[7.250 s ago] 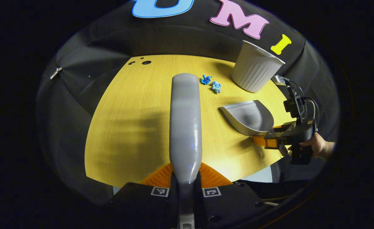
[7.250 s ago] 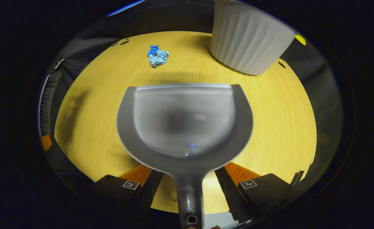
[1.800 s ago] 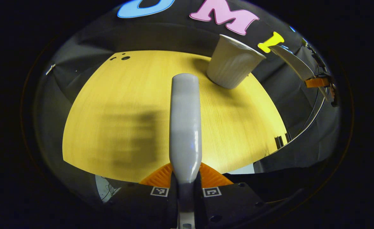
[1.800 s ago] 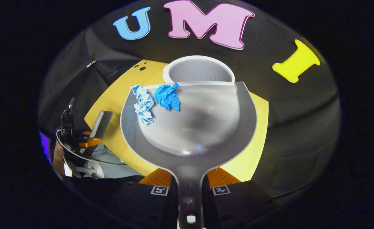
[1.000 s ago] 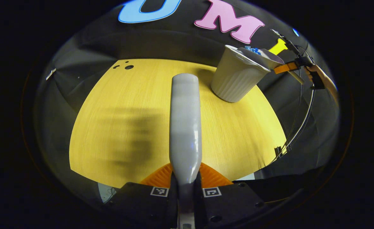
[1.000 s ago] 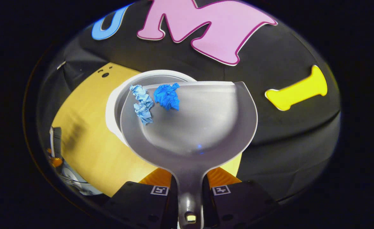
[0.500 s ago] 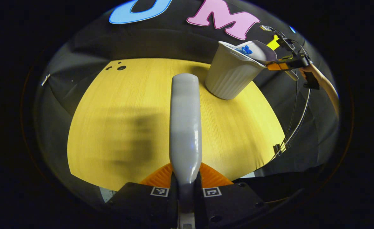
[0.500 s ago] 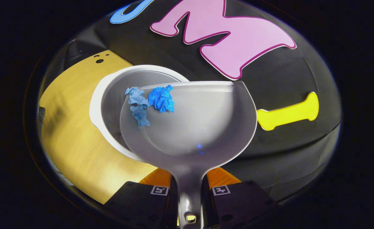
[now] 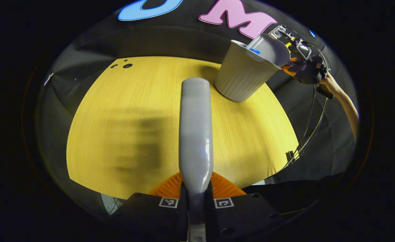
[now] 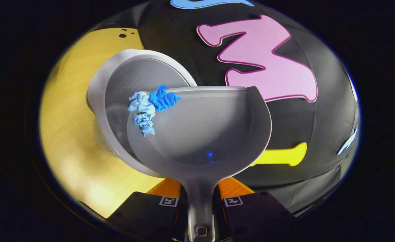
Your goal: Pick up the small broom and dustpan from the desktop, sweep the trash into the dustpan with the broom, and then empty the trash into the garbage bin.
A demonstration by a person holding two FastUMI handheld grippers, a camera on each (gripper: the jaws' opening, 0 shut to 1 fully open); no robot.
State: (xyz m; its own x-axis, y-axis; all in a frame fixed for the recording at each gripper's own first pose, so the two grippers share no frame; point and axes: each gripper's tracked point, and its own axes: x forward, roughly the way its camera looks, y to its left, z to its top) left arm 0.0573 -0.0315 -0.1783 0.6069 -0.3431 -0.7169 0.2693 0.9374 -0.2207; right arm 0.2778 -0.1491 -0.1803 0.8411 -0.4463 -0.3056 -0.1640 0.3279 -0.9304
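Left gripper view first: the left claw [image 9: 196,198] is clamped on the handle of the small broom [image 9: 195,131], which sticks straight out over the yellow wooden table [image 9: 123,127]. The broom hangs above the table. Far right on the table stands the white ribbed garbage bin [image 9: 240,76]. Over its rim the grey dustpan [image 9: 268,50] is tipped, front edge dipping into the bin's mouth, with a bit of blue trash [image 9: 255,51] showing at the lip. The right claw [image 9: 293,67] holds the pan from the far right side, with a person's hand [image 9: 328,88] behind it and a cable hanging down toward the table edge.

Right gripper view: the right claw [image 10: 201,201] is closed tight on the dustpan [image 10: 211,134] handle, both fingers pressing it. The pan is tilted over the open garbage bin [image 10: 117,74], its left front corner inside the rim. Two crumpled paper wads sit right at that corner, a pale blue wad [image 10: 141,112] and a bright blue wad [image 10: 162,98], touching each other and hanging half over the pan's edge above the bin. The table [image 10: 66,134] shows on the left below the bin.
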